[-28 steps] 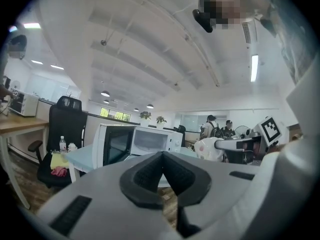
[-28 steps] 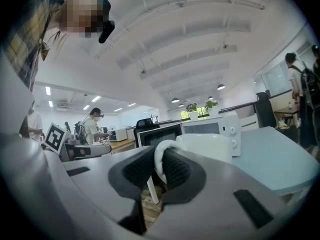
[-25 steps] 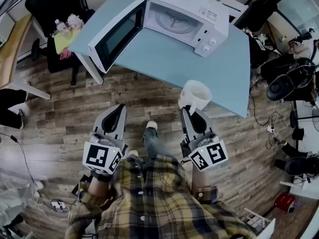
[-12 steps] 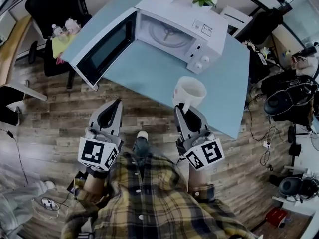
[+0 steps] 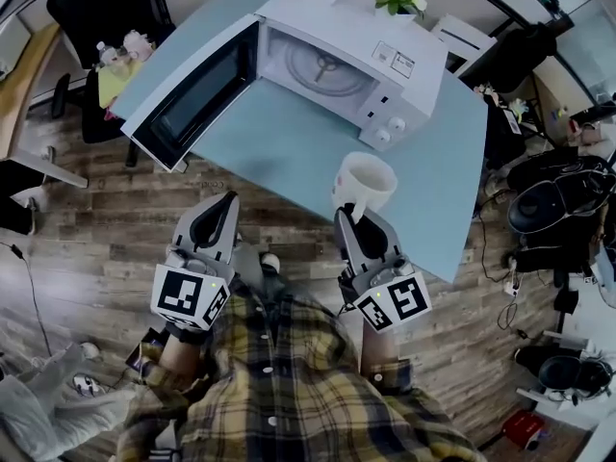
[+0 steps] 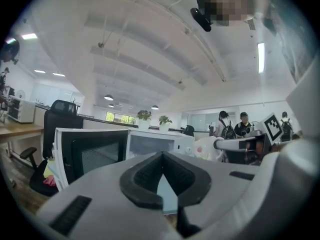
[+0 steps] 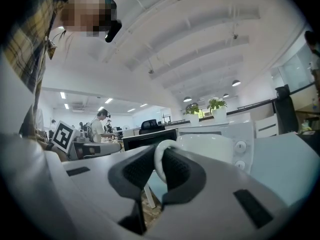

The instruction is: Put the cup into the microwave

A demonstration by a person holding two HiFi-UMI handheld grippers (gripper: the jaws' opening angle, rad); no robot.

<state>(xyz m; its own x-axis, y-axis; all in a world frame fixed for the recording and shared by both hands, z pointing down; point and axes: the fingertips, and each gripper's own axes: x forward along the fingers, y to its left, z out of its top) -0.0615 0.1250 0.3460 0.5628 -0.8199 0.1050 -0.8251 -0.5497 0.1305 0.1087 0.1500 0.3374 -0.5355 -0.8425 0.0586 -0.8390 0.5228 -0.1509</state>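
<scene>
Risk sits mostly in the grip. The right gripper [image 5: 353,221] has its jaws closed on nothing but the thin handle loop of the cup [image 5: 367,182], so the whole body hangs forward of the pads. A quick swing or a tilt of the wrist could let the cup pivot on that loop, droop, or slip free. From the air at centre right of the head view, over the near part of the blue table [image 5: 279,147], a fall would likely chip or break it.

The cup is well short of the microwave [image 5: 385,51] in the upper middle of the frame. The cavity is a fairly low opening, so a cup carried too high or off to the right could strike the top edge or the panel with the knobs [image 5: 390,128]. The door [image 5: 192,94] stands swung out to the upper left. The left gripper [image 5: 224,203], its jaws together on nothing, sits just below it and could nudge the door if it drifts forward.

The cup is white and glossy, probably ceramic and hard. It is upright, with a wide round mouth, and looks empty inside. The left gripper view shows what seems a small pinkish mark on its side.
</scene>
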